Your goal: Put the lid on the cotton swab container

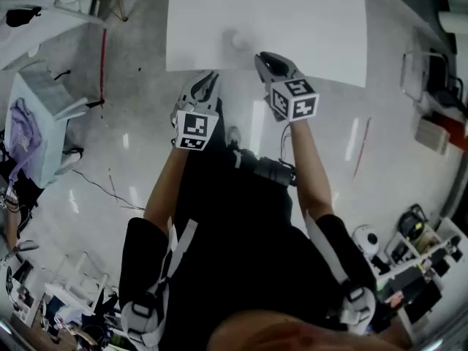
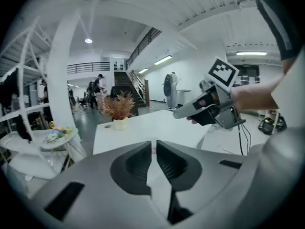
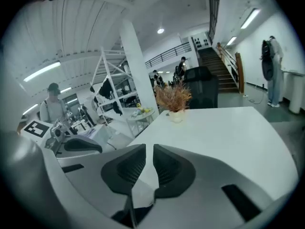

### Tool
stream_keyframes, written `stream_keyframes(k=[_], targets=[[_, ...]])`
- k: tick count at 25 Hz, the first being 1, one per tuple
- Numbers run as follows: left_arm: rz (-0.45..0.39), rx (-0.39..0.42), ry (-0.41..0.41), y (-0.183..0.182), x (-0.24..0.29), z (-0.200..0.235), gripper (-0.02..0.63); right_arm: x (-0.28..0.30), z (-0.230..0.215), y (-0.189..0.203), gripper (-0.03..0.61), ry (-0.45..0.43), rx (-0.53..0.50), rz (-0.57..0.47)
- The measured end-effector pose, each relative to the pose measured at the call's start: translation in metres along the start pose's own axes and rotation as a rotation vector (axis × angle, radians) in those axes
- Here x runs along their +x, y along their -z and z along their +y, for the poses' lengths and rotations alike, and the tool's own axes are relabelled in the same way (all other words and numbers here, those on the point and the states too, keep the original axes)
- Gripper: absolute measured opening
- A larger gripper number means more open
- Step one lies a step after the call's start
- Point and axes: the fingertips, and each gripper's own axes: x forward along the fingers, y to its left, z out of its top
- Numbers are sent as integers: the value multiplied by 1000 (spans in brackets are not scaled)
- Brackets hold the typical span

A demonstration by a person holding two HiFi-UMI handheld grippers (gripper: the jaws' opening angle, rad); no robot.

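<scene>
The person holds both tools up over the near edge of a white table (image 1: 322, 20) that fills the top of the head view. The left gripper (image 1: 207, 79) (image 2: 153, 147) has its jaws drawn almost together, with only a thin slit between them and nothing in it. The right gripper (image 1: 269, 58) (image 3: 149, 151) stands the same way, also empty. A potted dried plant (image 3: 174, 99) stands toward the table's far end. The cotton swab container cannot be made out with certainty. A pale round blob (image 1: 238, 41) on the table at upper middle is too washed out to identify.
</scene>
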Motion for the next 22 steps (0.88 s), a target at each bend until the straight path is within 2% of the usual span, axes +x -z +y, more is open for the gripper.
stream_keyframes(k=[2,5,7,11,17,22], targets=[[-13,-45,-76,-14,-41,-13,25,-45,9,-1,46,32,36,-67],[-70,-124,-129,-38,-94,-39,14,-100,19,0,31,90,69,-139],[-116,-142,-138,-55,-127,-57,12,-129,32,2,23,113,72,-168],[-203,-111,-105,-92,-175,-83,12,-168,61,-4,17,129,57,-229],[-356,-151,-160,-138,-230,-69,12,-200,104,-16,14,154,52,-302],[-411,-155,-187,-153,-262,-50,12,-229,144,-34,14,167,38,-346]])
